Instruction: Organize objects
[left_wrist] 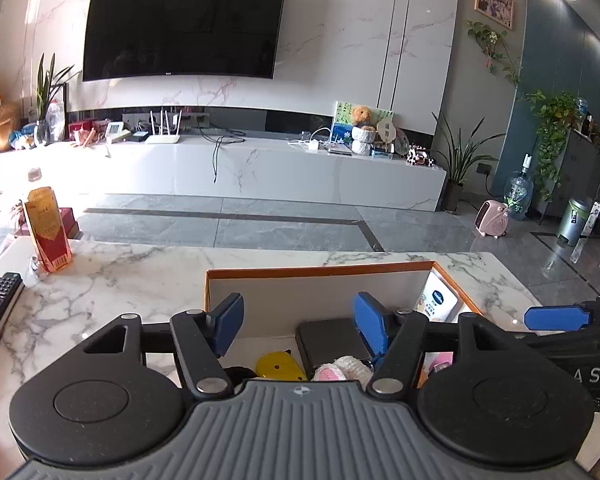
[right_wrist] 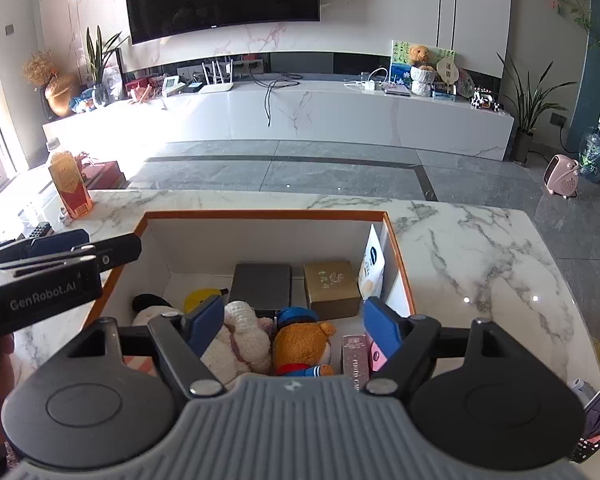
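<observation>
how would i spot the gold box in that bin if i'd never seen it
Find the orange-rimmed bin on the marble table. Look along its far wall, toward the right: the gold box sits between a flat grey case and a white packet leaning on the side wall. It is the only shiny gold cube, with a pale emblem on top.

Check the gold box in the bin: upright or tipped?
Upright. The gold box sits flat on the floor of the bin, printed top facing up, beside the grey case.
</observation>
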Tool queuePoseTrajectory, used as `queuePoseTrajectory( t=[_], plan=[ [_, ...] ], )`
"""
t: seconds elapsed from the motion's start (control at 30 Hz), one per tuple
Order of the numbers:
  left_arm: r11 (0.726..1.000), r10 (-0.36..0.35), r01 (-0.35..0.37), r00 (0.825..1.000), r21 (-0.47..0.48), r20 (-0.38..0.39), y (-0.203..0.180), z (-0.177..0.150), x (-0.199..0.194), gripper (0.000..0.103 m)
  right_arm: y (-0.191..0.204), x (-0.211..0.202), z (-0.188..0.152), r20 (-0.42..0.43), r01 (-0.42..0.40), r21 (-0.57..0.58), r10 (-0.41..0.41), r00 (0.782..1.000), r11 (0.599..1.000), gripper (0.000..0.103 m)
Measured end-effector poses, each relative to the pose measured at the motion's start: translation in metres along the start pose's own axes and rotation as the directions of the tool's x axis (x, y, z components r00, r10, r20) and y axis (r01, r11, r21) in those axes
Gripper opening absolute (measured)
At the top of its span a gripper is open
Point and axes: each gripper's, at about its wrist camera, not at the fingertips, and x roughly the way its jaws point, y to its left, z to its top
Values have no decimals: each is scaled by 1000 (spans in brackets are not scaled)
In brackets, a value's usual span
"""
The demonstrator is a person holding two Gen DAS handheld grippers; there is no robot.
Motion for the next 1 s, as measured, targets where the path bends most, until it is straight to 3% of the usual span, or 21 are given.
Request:
queuePoseTrajectory(
  t=[0.23, 0.3, 0.53, 0.73, 1.0],
  plan=[
    [1000, 14, -15, 998, 17, 60, -15, -5, -38, 81, -2, -49, -14, 89, 5, 12, -6, 996, 1000, 86],
    [1000, 24, -25, 995, 19, 92, -18, -8, -47, 92, -3, -60, -19, 106, 2, 11, -3, 994, 1000, 90],
    [998, 66, -67, 987, 4, 145, -34, -15, -66, 93, -9, -91, -38, 148, 7, 11, -8, 989, 1000, 96],
    [996, 94, -92, 984, -21, 153, -38, -25, -74, 93, -15, -107, -54, 160, 12, 24, -16, 987, 1000, 99],
    [994, 105, -105, 992, -1, 76, -45, -40, -72, 93, -16, -106, -76, 135, 35, -2, -35, 990, 999, 100]
  ],
)
